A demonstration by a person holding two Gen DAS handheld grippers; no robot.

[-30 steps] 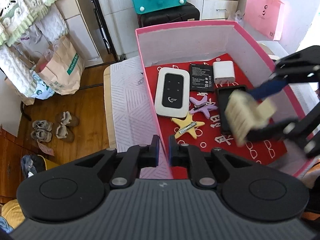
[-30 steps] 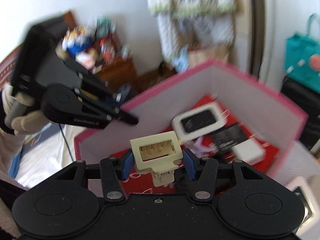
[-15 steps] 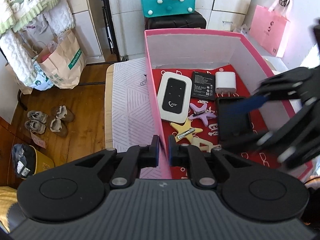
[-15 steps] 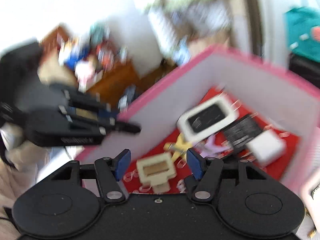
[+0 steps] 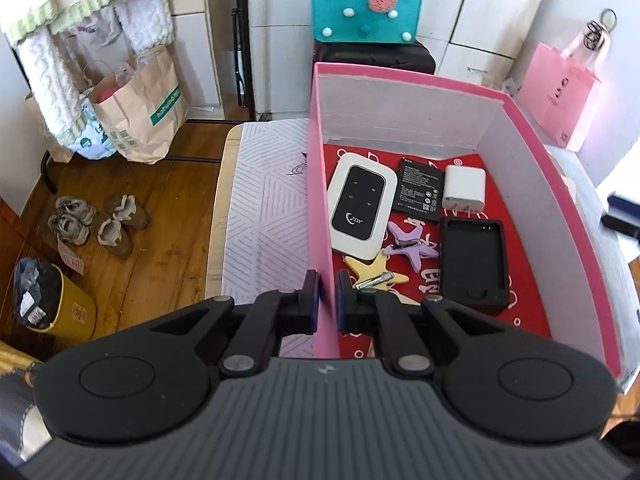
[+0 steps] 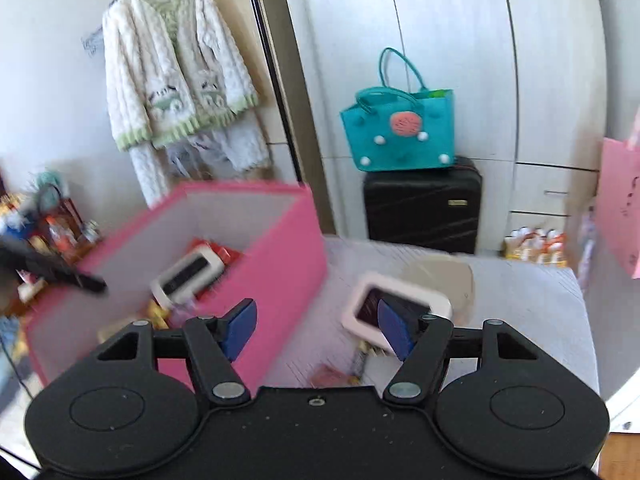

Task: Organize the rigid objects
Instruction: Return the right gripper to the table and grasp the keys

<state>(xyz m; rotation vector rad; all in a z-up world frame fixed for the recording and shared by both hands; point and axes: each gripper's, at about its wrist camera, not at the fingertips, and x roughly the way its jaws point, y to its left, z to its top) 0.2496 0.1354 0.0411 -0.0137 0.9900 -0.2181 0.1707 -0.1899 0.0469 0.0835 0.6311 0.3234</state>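
My left gripper [image 5: 325, 293] is shut on the left wall of the pink box [image 5: 320, 184]. On the box's red floor lie a white pocket router [image 5: 362, 211], a black battery [image 5: 420, 190], a white charger [image 5: 465, 188], a black case [image 5: 474, 264], a purple star clip [image 5: 412, 240] and a yellow star clip [image 5: 374, 276]. My right gripper [image 6: 316, 330] is open and empty, outside the box [image 6: 276, 264], above the table. A white-framed device [image 6: 394, 308] lies on the table just beyond it. The cream plug is hidden from view.
A teal felt bag [image 6: 400, 128] sits on a black suitcase [image 6: 422, 204] behind the table. A pink paper bag [image 5: 560, 96] stands at the right. Small items [image 6: 336, 376] lie on the striped tablecloth [image 6: 520, 304] near my right gripper. Shoes [image 5: 96, 224] and a yellow bin [image 5: 56, 304] are on the floor.
My right gripper opened, dropped the cream plug into the box, then pulled out and swung right over the table. My left gripper stayed shut on the box wall.
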